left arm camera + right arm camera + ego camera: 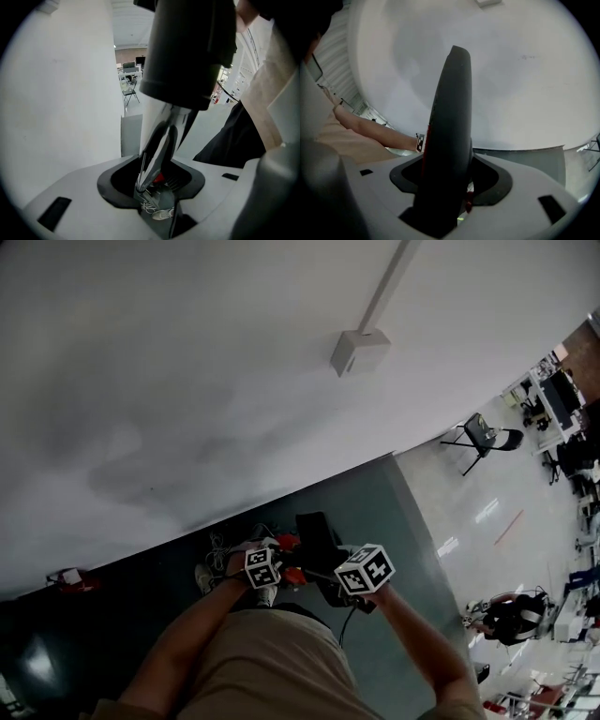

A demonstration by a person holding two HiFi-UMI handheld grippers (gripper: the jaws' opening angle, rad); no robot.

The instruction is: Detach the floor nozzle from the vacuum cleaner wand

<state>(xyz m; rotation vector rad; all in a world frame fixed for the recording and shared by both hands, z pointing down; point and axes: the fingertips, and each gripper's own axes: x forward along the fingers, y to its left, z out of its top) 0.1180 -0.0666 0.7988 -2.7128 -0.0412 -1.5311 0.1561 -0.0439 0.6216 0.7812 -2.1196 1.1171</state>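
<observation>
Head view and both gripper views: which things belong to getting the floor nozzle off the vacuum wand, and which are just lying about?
Part of the job:
wand
dark vacuum body
left hand-held gripper
right hand-held gripper

Just lying about:
folding chair
wall box
red item by the wall
desks

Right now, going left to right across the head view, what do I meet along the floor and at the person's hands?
Red object by the wall → left gripper's cube → right gripper's cube → folding chair.
</observation>
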